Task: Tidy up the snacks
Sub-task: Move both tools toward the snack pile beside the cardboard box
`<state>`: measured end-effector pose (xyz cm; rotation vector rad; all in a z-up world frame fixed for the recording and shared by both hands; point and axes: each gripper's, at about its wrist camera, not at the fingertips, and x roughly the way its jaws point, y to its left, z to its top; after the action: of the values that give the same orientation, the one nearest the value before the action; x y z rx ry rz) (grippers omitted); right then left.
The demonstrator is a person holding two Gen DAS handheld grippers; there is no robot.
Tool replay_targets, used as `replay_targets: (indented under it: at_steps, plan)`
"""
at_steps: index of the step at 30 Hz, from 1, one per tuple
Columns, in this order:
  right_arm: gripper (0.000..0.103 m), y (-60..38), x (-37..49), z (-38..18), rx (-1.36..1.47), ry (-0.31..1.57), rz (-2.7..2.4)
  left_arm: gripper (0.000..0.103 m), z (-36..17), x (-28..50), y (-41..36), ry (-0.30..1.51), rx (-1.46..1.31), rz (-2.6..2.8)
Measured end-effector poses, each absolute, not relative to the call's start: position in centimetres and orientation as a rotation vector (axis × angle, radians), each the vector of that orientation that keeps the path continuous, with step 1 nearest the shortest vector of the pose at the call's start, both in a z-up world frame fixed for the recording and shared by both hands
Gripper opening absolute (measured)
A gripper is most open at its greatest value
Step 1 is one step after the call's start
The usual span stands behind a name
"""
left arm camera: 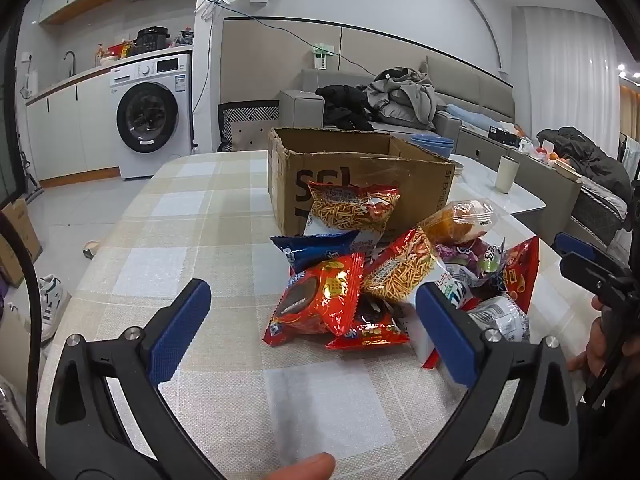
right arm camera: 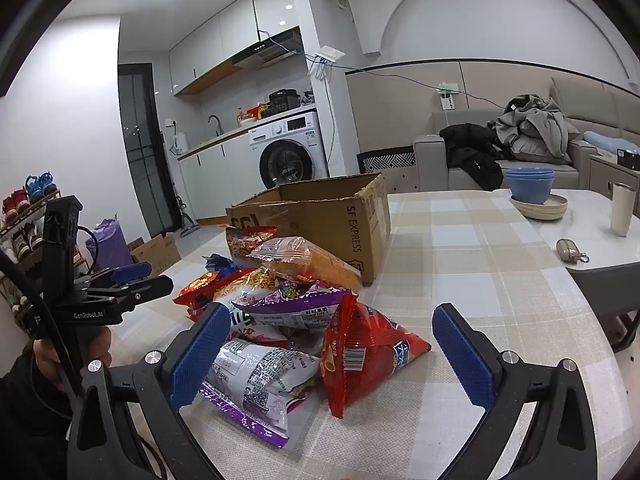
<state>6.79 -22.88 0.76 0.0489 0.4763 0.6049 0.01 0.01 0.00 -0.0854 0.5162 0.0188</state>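
A pile of snack bags lies on the checked tablecloth (left arm camera: 180, 240) in front of an open cardboard box (left arm camera: 356, 176), which also shows in the right wrist view (right arm camera: 336, 220). In the left wrist view my left gripper (left arm camera: 312, 328) is open and empty, its fingers either side of a red cookie bag (left arm camera: 320, 300); noodle-snack bags (left arm camera: 352, 208) and a blue bag (left arm camera: 320, 248) lie behind. In the right wrist view my right gripper (right arm camera: 332, 360) is open and empty around a red triangular bag (right arm camera: 364, 352) and a purple-white bag (right arm camera: 260, 388).
Blue bowls on a plate (right arm camera: 532, 192), a cream cup (right arm camera: 622, 212) and a small metal object (right arm camera: 570, 250) sit on the marble table at right. The other gripper shows at each view's edge (left arm camera: 592, 264) (right arm camera: 116, 284). Washing machine and sofa stand behind.
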Motion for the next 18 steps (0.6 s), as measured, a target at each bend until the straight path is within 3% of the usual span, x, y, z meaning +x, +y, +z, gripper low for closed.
replay_targets:
  at_steps: [18]
  plan:
    - [0.103,-23.30,7.09,0.52,0.054,0.502,0.589,0.102,-0.04,0.41,-0.45,0.502,-0.093,0.017]
